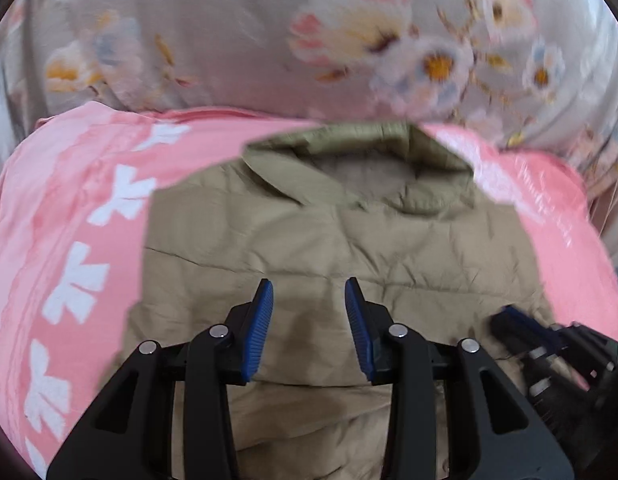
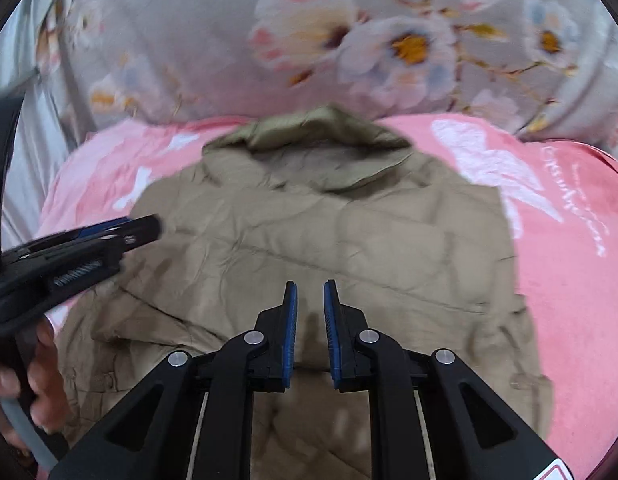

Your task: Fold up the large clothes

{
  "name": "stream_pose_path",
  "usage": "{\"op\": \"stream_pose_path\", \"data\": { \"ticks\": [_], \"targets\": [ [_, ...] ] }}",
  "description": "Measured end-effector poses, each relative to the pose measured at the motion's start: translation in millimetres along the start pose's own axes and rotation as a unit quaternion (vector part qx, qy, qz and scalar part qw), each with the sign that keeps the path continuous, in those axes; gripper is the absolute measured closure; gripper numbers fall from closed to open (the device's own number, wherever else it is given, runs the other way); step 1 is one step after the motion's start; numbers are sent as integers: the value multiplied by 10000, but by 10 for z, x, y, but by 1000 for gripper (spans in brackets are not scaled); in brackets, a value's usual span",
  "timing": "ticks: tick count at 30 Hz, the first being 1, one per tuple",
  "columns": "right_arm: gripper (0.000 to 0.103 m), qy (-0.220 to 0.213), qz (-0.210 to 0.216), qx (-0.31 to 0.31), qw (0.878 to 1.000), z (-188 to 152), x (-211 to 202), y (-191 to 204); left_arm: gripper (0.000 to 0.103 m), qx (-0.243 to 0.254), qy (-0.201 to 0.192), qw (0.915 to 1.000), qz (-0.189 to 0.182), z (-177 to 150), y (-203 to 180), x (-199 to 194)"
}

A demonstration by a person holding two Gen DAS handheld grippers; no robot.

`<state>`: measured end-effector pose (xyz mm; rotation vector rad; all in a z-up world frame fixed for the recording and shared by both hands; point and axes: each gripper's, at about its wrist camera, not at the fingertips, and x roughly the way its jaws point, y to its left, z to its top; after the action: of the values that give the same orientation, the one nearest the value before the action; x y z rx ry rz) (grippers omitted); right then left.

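A khaki quilted padded jacket with a hood [image 1: 309,240] lies spread flat on a pink blanket with white bow shapes [image 1: 69,240], its hood toward the far edge of the blanket. Behind it rises a grey cloth printed with large pale flowers [image 1: 229,40], which is blurred. The near hem of the jacket is cut off by the lower edge in both views, and the sleeves are hard to make out.

The left gripper [image 1: 309,292] hangs above the middle of the jacket with its blue pads moderately apart and nothing between them. The right gripper [image 2: 310,292] hangs above the jacket too, with only a narrow gap between its pads, also empty. In the right wrist view a hand [image 2: 33,372] holds the left tool at the left edge; it is blurred and partly cut off.
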<state>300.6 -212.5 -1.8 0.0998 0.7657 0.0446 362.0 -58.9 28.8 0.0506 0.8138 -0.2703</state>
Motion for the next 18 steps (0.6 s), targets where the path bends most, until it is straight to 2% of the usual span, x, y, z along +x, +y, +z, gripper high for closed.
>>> {"op": "stream_pose_path", "data": {
  "ticks": [3, 9, 18],
  "targets": [
    [92, 272, 9, 87, 9996, -179, 295, 4, 67, -32, 402, 9992, 40, -213, -50, 365],
    [96, 181, 173, 264, 9993, -365, 359, -71, 67, 225, 33, 9995, 229, -485, -103, 402],
    [97, 107, 300, 372, 9988, -421, 405, -128, 67, 219, -112, 9993, 268, -586, -82, 419]
  ]
}}
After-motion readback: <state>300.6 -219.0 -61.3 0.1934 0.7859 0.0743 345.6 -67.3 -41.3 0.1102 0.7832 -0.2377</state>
